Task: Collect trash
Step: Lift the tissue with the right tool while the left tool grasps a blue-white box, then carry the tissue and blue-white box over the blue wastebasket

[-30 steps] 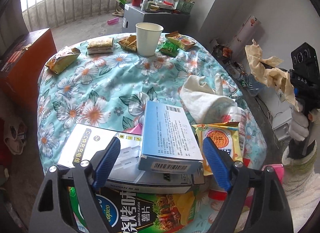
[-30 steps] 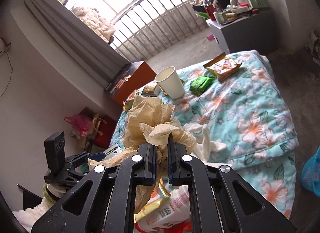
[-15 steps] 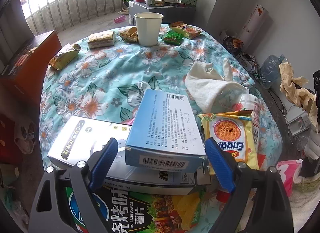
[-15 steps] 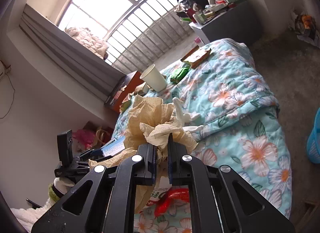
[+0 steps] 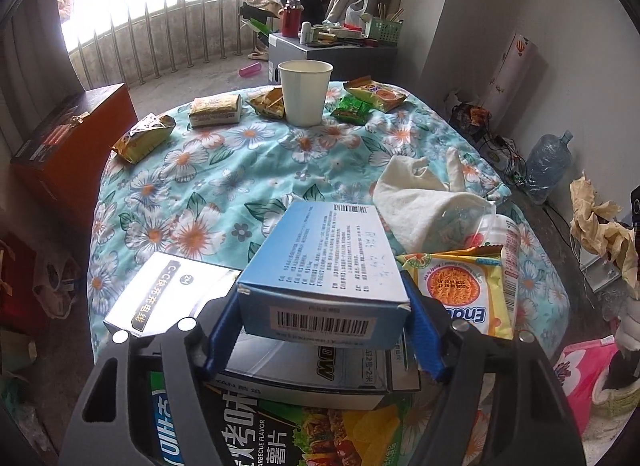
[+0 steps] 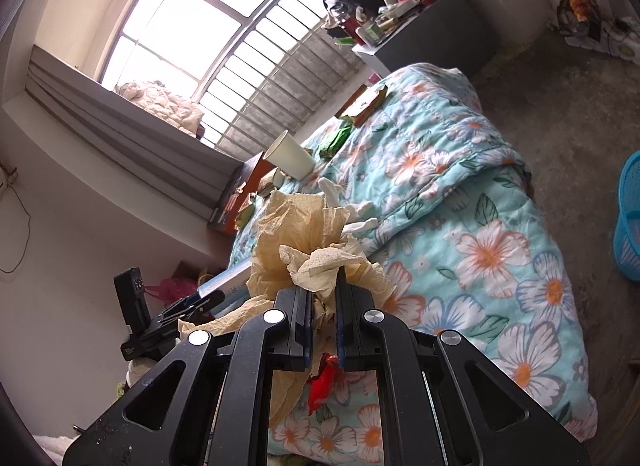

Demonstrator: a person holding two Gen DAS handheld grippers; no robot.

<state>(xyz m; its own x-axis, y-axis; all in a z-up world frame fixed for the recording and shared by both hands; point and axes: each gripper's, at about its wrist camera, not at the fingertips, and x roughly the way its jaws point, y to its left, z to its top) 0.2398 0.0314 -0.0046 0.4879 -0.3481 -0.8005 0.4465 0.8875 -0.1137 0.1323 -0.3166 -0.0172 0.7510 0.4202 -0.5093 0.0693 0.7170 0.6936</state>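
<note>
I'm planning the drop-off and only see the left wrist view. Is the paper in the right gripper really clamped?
Observer: Yes. The right gripper has its jaws shut on the crumpled tan paper, which bunches out above them.
Operator: Is there a bin anywhere near it?
Observer: A blue basket stands on the floor at the right edge of the right wrist view, apart from the bed.
</note>
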